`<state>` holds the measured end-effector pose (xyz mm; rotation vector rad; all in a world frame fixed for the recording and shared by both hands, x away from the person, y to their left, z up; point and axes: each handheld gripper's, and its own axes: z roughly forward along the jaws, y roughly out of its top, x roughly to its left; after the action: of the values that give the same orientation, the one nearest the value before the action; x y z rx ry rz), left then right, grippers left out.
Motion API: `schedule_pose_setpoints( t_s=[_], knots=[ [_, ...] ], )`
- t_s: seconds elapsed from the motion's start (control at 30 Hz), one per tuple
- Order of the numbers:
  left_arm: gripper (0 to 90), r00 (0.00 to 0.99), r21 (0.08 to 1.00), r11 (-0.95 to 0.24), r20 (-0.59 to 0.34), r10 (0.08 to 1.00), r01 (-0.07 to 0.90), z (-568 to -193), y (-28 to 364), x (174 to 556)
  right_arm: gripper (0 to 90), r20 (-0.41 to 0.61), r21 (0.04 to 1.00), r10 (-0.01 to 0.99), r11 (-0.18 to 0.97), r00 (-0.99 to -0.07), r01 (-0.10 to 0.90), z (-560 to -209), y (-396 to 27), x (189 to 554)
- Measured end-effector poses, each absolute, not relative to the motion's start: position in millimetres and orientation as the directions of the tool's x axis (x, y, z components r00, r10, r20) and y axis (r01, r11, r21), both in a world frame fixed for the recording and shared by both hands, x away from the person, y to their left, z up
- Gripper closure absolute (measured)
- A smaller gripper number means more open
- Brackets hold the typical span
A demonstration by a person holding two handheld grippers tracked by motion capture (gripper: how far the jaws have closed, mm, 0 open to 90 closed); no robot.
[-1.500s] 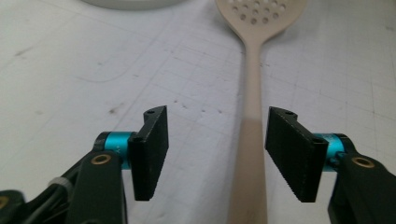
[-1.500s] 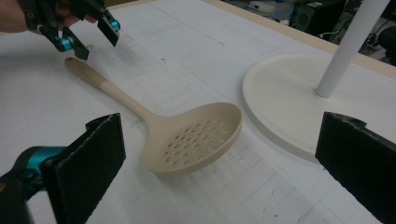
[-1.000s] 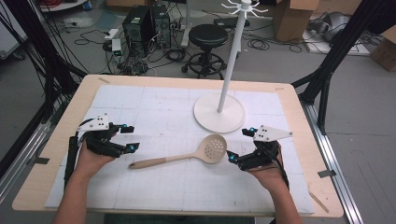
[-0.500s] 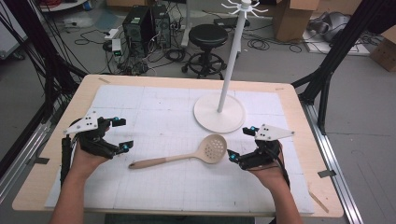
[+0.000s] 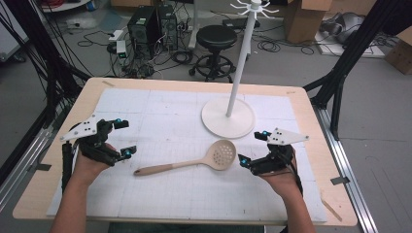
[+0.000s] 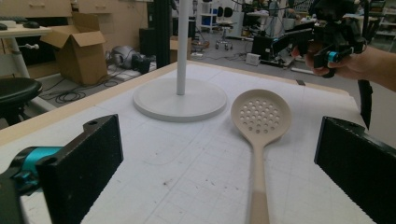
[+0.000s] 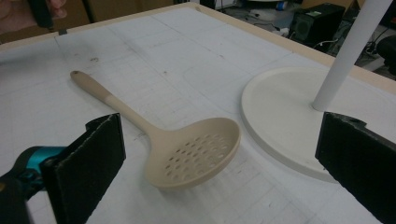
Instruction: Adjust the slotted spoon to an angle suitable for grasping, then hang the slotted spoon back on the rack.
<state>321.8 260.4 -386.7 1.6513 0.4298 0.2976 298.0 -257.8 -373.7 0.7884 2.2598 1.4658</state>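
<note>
Left gripper (image 5: 124, 137) has just been opening its jaws; they now stand wide w/ nothing between them. Compared w/ a second ago in the high view, the left hand (image 5: 90, 162) has also shifted a little toward the tabletop's (image 5: 160, 85) left edge and turned, so the jaws now face the spoon's handle end. In the left gripper view the handle runs up between the two black pads, pads well clear of it.

Right gripper (image 5: 252, 147) hasn't moved: jaws wide, empty, just beside the spoon's bowl.

Spoon (image 5: 187, 162), a beige slotted one, lies flat on the white gridded mat (image 5: 160, 194), mid-tabletop, bowl near the base of the white stand (image 5: 228, 118) but apart from it, handle pointing toward the left gripper.

Judgement: this looks like prep for a pickup. The left gripper is open and lined up on the handle, so a reach and close on the handle seems the likely next step; hanging the spoon on the stand's hooks (image 5: 253, 6) is a plausible aim. Nothing is grasped yet.

Writing: no brand, label or legible text on spoon, stand, mat or grippers; boxes in the background carry nothing readable.
</note>
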Motion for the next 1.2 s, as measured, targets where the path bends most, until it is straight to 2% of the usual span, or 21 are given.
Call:
schedule_pose_setpoints(
  t_s=[0.73, 1.0, 1.2],
  knots=[
    [1.7, 0.887, 0.991, -0.100, -0.037, 0.460, 0.094, -383, 262, 321, 0.2, 0.019, 0.903, 0.586, 0.338, -0.810, 0.266, -373, -250, 299],
    [1.7, 0.872, 0.988, -0.114, -0.036, 0.488, 0.104, -382, 267, 321, 0.2, -0.004, 0.877, 0.524, 0.411, -0.852, 0.248, -368, -213, 315],
    [1.7, 0.870, 0.980, -0.166, -0.015, 0.492, 0.110, -382, 269, 318, 0.2, -0.014, 0.847, 0.466, 0.475, -0.885, 0.237, -368, -178, 329]
  ],
)
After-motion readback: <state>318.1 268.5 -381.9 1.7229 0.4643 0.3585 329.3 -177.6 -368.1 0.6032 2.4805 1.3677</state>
